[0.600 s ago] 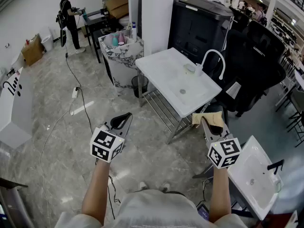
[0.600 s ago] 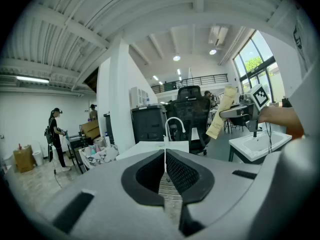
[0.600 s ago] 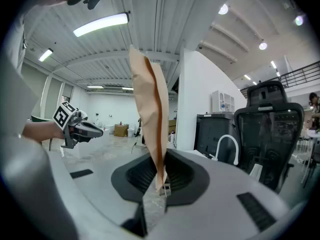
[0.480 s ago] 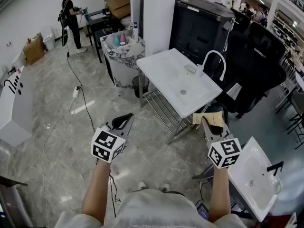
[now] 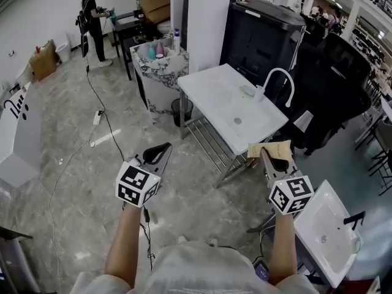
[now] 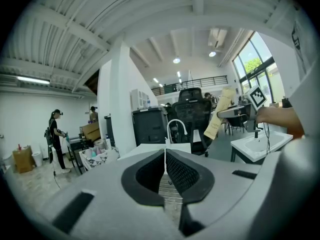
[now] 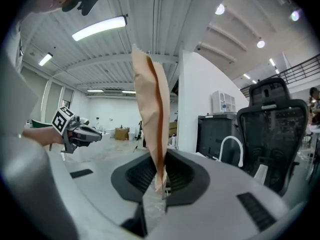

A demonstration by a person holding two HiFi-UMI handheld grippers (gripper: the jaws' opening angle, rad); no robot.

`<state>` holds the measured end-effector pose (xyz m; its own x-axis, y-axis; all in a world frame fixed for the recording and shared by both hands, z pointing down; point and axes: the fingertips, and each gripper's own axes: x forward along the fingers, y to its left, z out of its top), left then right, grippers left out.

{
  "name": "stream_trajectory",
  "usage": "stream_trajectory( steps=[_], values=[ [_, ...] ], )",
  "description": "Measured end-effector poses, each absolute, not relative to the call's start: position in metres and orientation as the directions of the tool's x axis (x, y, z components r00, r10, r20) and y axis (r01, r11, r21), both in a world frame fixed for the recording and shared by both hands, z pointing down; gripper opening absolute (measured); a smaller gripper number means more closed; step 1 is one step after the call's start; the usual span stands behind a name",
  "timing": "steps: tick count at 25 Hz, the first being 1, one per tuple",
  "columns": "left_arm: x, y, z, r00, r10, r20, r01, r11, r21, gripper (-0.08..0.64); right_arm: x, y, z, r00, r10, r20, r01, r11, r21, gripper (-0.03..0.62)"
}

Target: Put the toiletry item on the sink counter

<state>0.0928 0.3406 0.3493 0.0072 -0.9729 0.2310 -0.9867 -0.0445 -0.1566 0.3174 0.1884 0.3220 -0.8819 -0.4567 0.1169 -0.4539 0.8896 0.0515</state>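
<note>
The packet [image 7: 150, 109] looks like matt tan paper, the sink counter [image 5: 211, 90] glossy white, the floor [image 5: 73, 164] polished stone.

Tabletop, near side: the white sink tabletop [image 5: 211, 90] lay bare along its front and left edges.
Tabletop, far side: faucet [image 5: 277, 78] and a small item [image 5: 247, 90] stood there.
Behind: black cabinet [image 5: 263, 35], black chair [image 5: 334, 72] and white pillar [image 5: 205, 17] closed it off.
Left flank: marble stand [image 5: 160, 81] with bottles [image 5: 156, 49], near the corner.
Approach: open floor [image 5: 79, 152]; one cable [image 5: 98, 103] lay across it.
Right flank: second sink [image 5: 324, 228] beside the right tongs [image 5: 274, 159].
</note>
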Motion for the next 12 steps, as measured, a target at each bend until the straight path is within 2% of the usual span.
stream_trajectory(
  steps=[12],
  values=[
    [0.048,0.331,0.368,0.034,-0.966,0.256,-0.988,-0.072,-0.14,0.015,0.274,0.185,0.343,-0.869,-0.466,0.163,-0.467,0.884,0.039,0.046]
  ],
)
